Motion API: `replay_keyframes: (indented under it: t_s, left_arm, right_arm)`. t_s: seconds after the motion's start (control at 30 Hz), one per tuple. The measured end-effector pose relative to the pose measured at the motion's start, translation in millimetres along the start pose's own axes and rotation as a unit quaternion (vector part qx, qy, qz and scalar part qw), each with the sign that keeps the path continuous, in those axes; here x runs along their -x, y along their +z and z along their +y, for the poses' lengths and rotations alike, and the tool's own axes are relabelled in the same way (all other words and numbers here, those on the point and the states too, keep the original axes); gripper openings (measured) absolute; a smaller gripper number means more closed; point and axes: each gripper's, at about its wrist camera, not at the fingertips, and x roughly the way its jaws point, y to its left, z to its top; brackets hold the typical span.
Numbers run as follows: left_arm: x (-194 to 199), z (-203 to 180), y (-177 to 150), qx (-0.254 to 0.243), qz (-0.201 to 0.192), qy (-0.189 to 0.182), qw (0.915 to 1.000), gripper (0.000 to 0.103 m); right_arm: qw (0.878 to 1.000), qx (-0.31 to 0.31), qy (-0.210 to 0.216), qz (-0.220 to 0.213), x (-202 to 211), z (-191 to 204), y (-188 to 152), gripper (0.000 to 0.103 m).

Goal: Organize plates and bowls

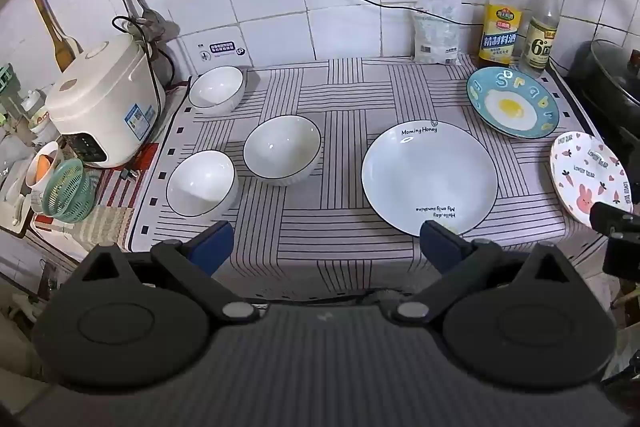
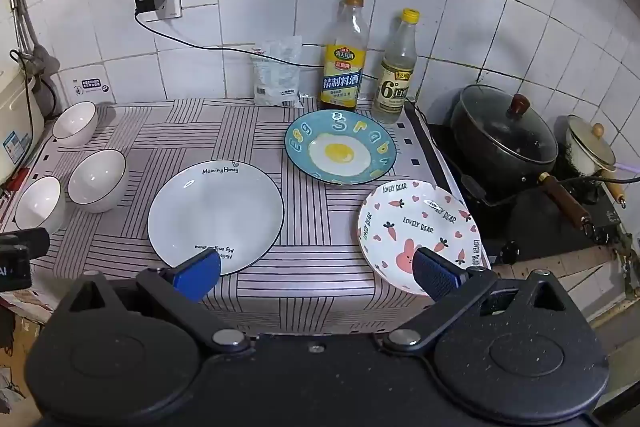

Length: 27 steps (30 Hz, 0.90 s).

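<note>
Three white bowls stand on the striped cloth: a far one point(image 1: 216, 89), a middle one point(image 1: 282, 149) and a near one point(image 1: 201, 182). A large white plate point(image 1: 429, 177) lies to their right, a blue egg plate point(image 1: 512, 101) behind it, and a pink rabbit plate point(image 1: 588, 177) at the right edge. My left gripper point(image 1: 326, 247) is open and empty above the cloth's front edge, between the near bowl and the white plate. My right gripper point(image 2: 316, 273) is open and empty, between the white plate point(image 2: 216, 211) and the rabbit plate point(image 2: 418, 231). The egg plate point(image 2: 341, 151) lies beyond.
A rice cooker point(image 1: 106, 99) stands left of the cloth, with a green basket point(image 1: 68, 189) near it. Two bottles point(image 2: 344, 55) point(image 2: 396, 69) and a bag point(image 2: 278, 73) stand by the tiled wall. A black pot point(image 2: 504, 135) and a small white pot point(image 2: 590, 149) sit on the stove at right.
</note>
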Motion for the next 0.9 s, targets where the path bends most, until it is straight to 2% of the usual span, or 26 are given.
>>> replay_keyframes:
  t_s: [0.67,0.9]
  left_arm:
    - [0,-4,-3,0.009,0.013,-0.020,0.9997,0.101]
    - [-2,-11,-1,-0.002,0.017,-0.023,0.9996,0.101]
  right_arm:
    - [1.000,-0.005,-0.016,0.005,-5,-7,-6,0.103]
    - [1.000,-0.009,-0.023,0.010,-7,-9,-7,0.103]
